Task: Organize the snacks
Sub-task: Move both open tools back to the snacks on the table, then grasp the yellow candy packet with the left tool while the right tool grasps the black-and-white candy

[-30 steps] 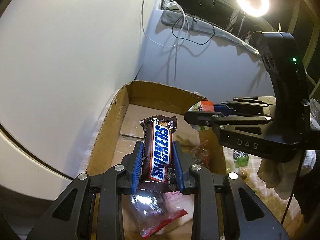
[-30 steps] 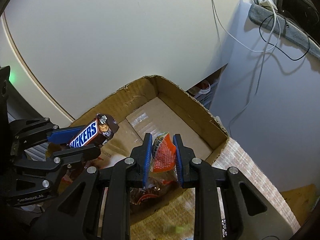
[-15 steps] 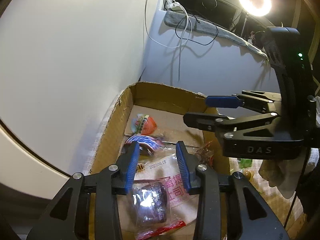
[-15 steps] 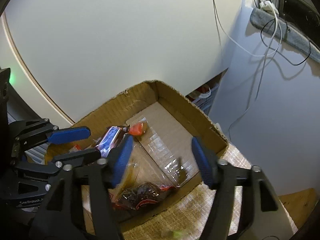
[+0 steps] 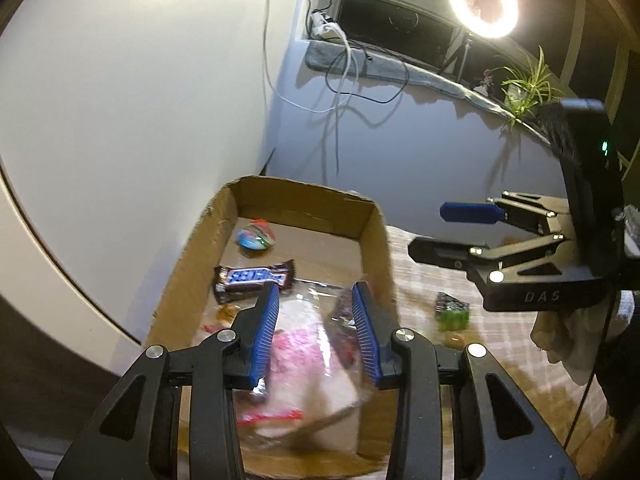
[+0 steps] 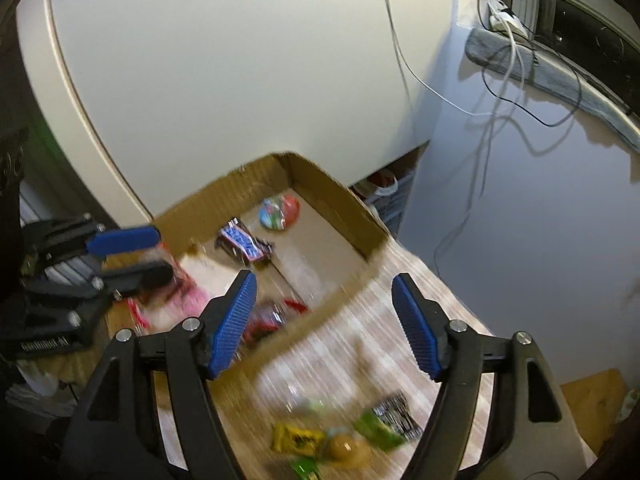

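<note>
A cardboard box (image 5: 376, 240) (image 6: 344, 208) holds snacks: a Snickers bar (image 5: 254, 278) (image 6: 242, 242), an orange and blue packet (image 5: 254, 238) (image 6: 280, 212), a pink-printed clear bag (image 5: 298, 350) (image 6: 188, 292) and a dark red-edged packet (image 6: 268, 316). My left gripper (image 5: 316, 332) is open and empty above the box's near end; it shows at the left of the right wrist view (image 6: 132, 256). My right gripper (image 6: 324, 324) is open and empty over the box's near right edge; it shows at the right of the left wrist view (image 5: 456, 232).
Loose snacks lie on the woven mat (image 6: 360, 352) in front of the box: a yellow packet (image 6: 296, 438), green packets (image 6: 380, 428) (image 5: 452, 312) and a round brown item (image 6: 348, 446). A white appliance wall (image 6: 240, 80) stands behind the box. Cables (image 5: 340, 92) hang from a sill.
Both grippers opened and dropped their snacks into the box: the Snickers bar from the left, the orange packet from the right. Both grippers have since pulled back and to the right.
</note>
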Available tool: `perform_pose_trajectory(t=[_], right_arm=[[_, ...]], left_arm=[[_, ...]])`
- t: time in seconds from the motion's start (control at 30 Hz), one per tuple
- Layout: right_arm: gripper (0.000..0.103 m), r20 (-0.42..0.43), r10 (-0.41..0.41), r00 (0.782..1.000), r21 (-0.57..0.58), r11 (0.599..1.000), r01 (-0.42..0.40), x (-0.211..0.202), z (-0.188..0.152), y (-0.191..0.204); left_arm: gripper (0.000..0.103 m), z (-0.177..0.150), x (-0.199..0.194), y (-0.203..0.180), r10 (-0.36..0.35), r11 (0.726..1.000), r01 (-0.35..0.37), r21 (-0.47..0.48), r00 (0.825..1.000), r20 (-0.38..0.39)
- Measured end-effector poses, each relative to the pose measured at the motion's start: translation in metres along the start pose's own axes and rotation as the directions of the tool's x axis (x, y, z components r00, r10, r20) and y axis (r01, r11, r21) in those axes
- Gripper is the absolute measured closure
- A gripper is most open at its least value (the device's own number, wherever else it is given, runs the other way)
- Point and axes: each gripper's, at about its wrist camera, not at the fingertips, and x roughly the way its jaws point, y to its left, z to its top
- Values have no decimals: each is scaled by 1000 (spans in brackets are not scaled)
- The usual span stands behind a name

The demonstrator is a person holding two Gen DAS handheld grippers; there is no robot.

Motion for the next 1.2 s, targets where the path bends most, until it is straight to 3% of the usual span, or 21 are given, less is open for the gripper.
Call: perform_pose_trajectory(t=[0.23, 0.53, 0.63, 0.83, 0.93, 1.2], right_arm=[[30, -36, -30, 999, 5, 1000, 31, -14, -40, -25], [30, -91, -2, 996, 60, 998, 8, -10, -75, -59], [38, -106, 29, 994, 65, 998, -22, -9, -84, -62], [44, -132, 19, 991, 45, 999, -13, -3, -94, -62], [52, -144, 16, 989, 56, 998, -8, 2, -95, -66], [53, -168, 10, 986, 29, 1000, -5, 16, -92, -66]], left_arm=[[66, -14, -2, -30, -33, 999, 33, 21, 999, -14], [67, -38, 11, -71, -84, 994, 89, 60, 993, -80], [69, -45, 17, -81, -102, 991, 110, 73, 989, -104], [75, -56, 30, -99, -128, 985, 144, 96, 979, -159], [75, -66, 31, -104, -137, 982, 157, 101, 974, -180], [75, -70, 47, -106, -105, 986, 130, 109, 974, -203]])
